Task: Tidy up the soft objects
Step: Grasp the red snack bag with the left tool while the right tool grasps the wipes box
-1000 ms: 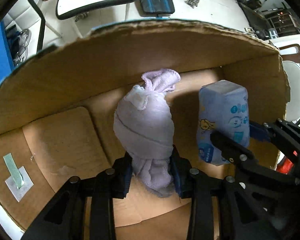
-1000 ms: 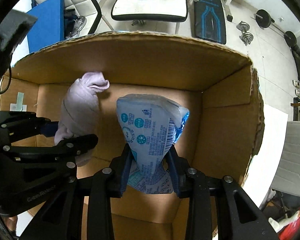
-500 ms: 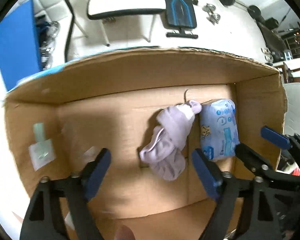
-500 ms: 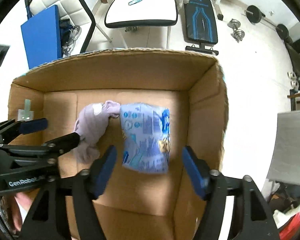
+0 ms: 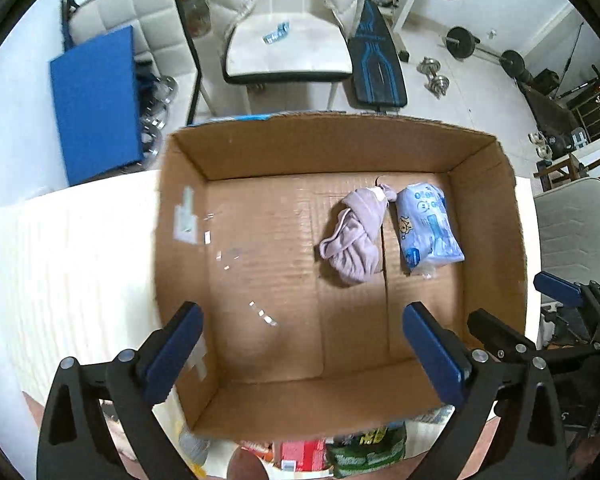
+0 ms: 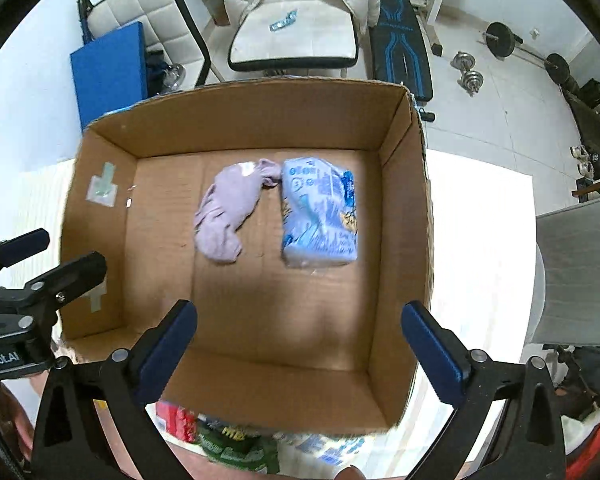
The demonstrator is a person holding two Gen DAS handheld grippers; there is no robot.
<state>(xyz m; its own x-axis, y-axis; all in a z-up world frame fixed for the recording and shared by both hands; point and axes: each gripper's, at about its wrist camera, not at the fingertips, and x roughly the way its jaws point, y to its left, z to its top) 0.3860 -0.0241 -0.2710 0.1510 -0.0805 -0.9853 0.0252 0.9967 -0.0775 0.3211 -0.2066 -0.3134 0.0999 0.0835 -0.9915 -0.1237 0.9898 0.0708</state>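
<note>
While both grippers hang above the box pointing straight down, here is how it looks:

Left gripper (image 5: pixel 300 336): jaws opening, blue pads spread wide, nothing between them; only the bare cardboard floor shows in the gap.

Right gripper (image 6: pixel 300 332): jaws opening too, pads set far apart and gripping nothing; the left wrist view catches it at the right edge, over the box's right wall.

Cardboard box (image 5: pixel 332 152): open-topped, sitting on a white surface (image 5: pixel 80 248), flaps down, seam running along the floor between the two items.

Lilac sock bundle (image 5: pixel 354 238): lying loose on the box floor, right of centre in the left wrist view, knotted end towards the far wall; no pad touches it.

Blue tissue pack (image 5: pixel 430 228): flat on the floor just beside the bundle, on the side nearer the right wall; its far corner meets the bundle's knotted tip, though whether they actually touch I cannot tell.

Same pair, right wrist view: bundle (image 6: pixel 230 210) to the left, pack (image 6: pixel 320 216) to the right, both in the far half of the box, well clear of the pads.

Tape patch (image 6: pixel 102 188): stuck on the left inner wall.

Near edge: colourful packets (image 5: pixel 340 456) peek out below the box's near wall, too blurred to name.

Beyond the box: a white chair (image 5: pixel 288 52), a blue board (image 5: pixel 96 104), dumbbells (image 5: pixel 434 76) on the floor.
</note>
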